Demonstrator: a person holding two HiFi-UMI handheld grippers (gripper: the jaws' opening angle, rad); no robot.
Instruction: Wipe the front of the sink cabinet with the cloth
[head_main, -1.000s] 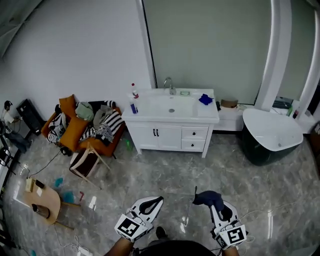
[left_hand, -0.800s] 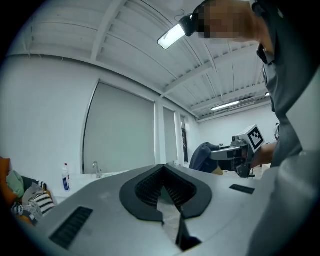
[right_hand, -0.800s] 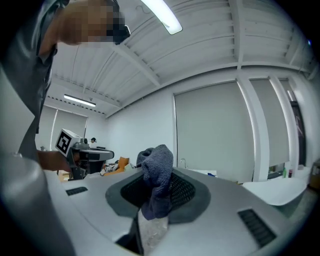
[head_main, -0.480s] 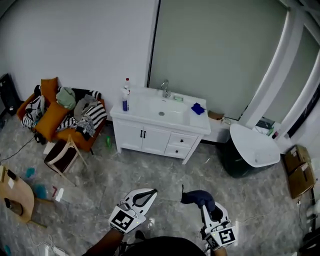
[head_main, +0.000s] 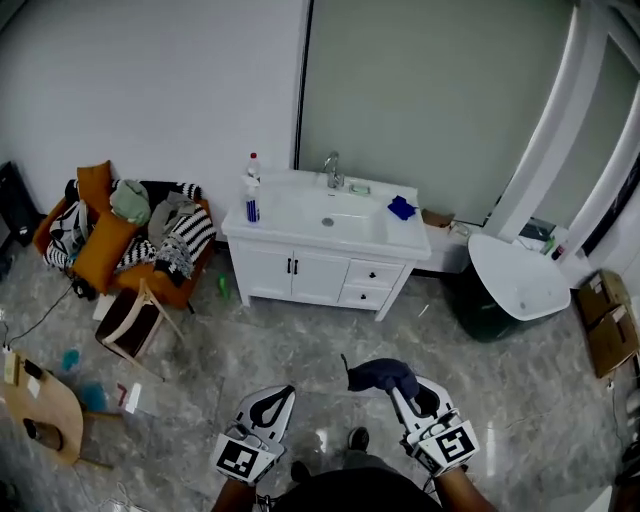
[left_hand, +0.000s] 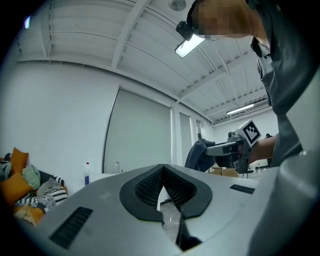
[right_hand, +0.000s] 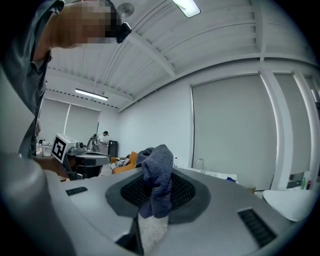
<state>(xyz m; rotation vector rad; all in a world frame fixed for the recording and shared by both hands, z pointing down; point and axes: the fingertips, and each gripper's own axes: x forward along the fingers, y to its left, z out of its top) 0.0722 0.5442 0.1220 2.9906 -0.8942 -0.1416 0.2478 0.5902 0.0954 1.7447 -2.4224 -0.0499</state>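
The right gripper (head_main: 402, 388), lower right of the head view, is clamped on the dark blue-grey terry cloth (head_main: 376, 374), which bunches up out of its jaws. The left gripper (head_main: 270, 405), lower centre-left, is closed up with nothing in it. The white sink cabinet with small black door handles (head_main: 318, 276) stands mid-frame against the wall, well apart from both grippers across the grey marbled floor (head_main: 300, 345). So the cloth is in hand, but I'd say wiping hasn't begun: the approach and the whole cabinet front are left to do.
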